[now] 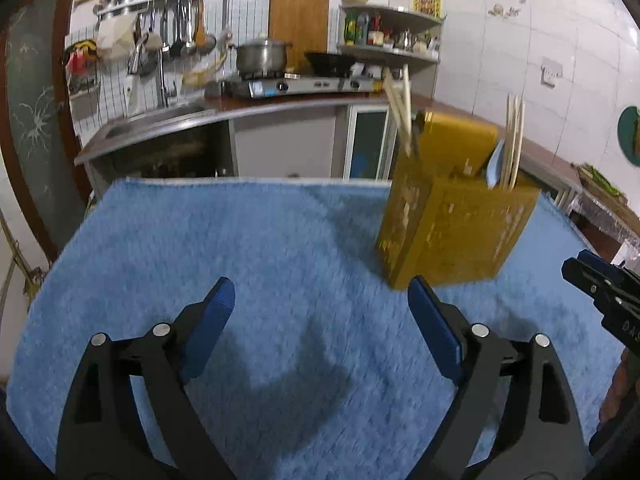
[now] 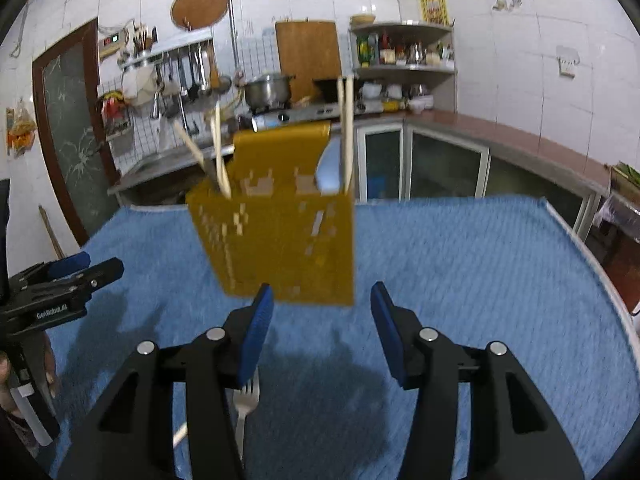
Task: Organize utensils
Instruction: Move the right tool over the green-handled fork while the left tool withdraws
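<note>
A yellow perforated utensil holder [image 1: 452, 220] stands on the blue towel [image 1: 260, 260] at the right, with chopsticks [image 1: 400, 108] and a pale blue utensil [image 1: 494, 164] sticking out of it. My left gripper [image 1: 320, 296] is open over bare towel, left of and short of the holder. In the right wrist view the holder [image 2: 280, 236] stands just ahead of my right gripper [image 2: 322, 298], which is open with nothing between its pads. A metal fork [image 2: 245, 400] and a wooden stick [image 2: 180, 436] lie on the towel under the right gripper's left finger.
Each gripper shows in the other's view: the right gripper [image 1: 608, 292] at the right edge, the left gripper [image 2: 60, 284] at the left edge with a hand on it. Behind the table are a sink counter [image 1: 160, 120], a stove with a pot [image 1: 262, 56] and a corner shelf [image 1: 392, 32].
</note>
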Motion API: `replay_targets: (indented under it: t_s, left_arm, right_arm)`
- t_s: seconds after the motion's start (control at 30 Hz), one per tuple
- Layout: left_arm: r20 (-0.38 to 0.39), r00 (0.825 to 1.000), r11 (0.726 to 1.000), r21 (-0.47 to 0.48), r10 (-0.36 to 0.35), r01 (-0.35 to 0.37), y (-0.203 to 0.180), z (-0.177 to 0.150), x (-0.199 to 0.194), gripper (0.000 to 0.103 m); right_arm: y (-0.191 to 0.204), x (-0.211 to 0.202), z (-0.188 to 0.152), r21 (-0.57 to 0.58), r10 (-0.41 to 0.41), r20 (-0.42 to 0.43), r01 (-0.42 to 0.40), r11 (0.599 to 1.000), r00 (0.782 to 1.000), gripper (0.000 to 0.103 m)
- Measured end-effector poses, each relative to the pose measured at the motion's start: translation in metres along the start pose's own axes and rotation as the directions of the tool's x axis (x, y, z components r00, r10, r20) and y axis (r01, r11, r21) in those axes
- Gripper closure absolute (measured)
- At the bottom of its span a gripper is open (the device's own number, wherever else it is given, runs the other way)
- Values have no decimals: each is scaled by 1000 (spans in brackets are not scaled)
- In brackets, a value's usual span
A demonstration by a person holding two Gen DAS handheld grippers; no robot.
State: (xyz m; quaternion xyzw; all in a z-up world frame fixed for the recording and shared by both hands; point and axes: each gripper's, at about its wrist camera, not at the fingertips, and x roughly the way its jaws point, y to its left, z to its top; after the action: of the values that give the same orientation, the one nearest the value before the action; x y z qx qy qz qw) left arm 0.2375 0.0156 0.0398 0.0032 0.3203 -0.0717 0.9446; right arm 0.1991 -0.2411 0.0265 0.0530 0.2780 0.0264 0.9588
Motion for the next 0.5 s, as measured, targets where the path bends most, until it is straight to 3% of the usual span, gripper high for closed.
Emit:
replay_targets:
  t_s: [0.3, 0.5]
  left_arm:
    - [-91, 996, 1000, 11, 14, -13, 7, -36, 18, 12]
    - [-129, 992, 1000, 21, 15, -12, 7, -43, 20, 12]
  right_arm:
    - [18, 18, -38, -10, 11, -112, -12, 1000, 994, 53]
    - [42, 32, -62, -56, 14, -227, -27, 998, 974, 53]
